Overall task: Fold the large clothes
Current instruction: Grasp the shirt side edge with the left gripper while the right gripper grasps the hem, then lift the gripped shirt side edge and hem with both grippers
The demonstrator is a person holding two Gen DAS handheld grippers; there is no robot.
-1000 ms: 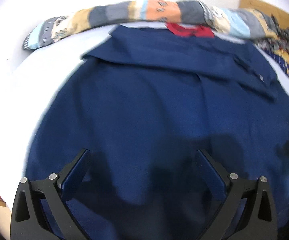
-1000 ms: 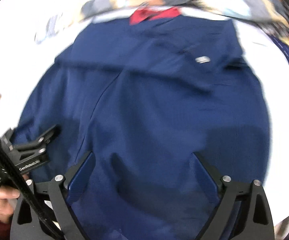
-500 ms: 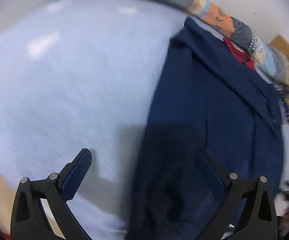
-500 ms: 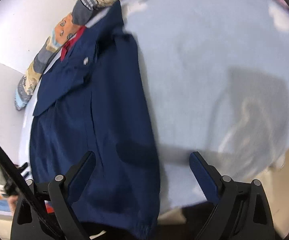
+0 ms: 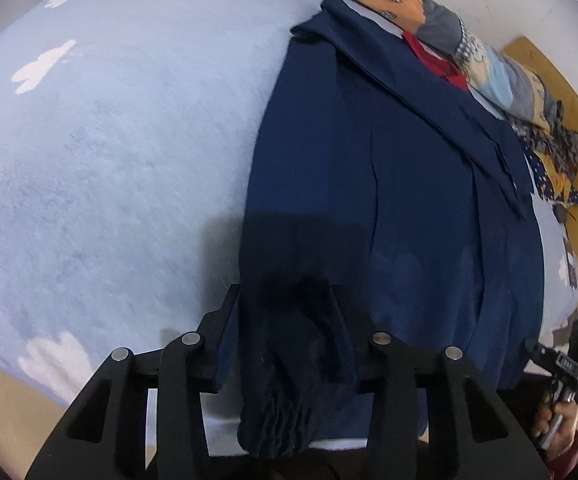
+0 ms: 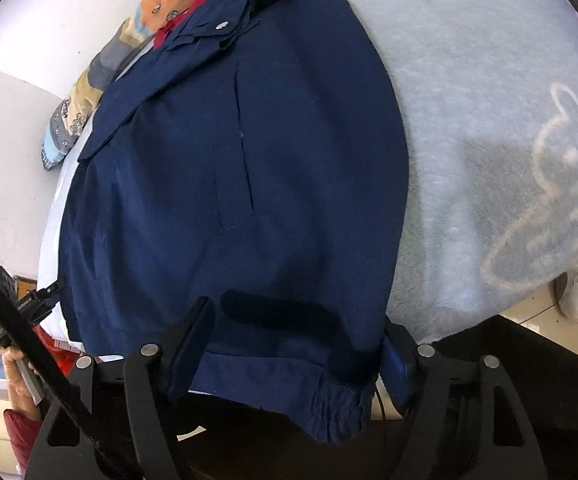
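On the light-blue blanket lay the navy jacket, collar toward the patchwork pillow. Left claw straddled the jacket's gathered hem corner nearest the blanket's bare side, jaws closing with cloth bunched between them. Right claw sat at the opposite hem corner, jaws wide but closing, hem between them, not yet pinched.

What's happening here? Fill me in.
A person is folding a navy jacket laid flat on a light blue blanket. The left gripper is closing around the jacket's near left hem corner, while the right gripper closes over the right hem corner. No fold is made yet.
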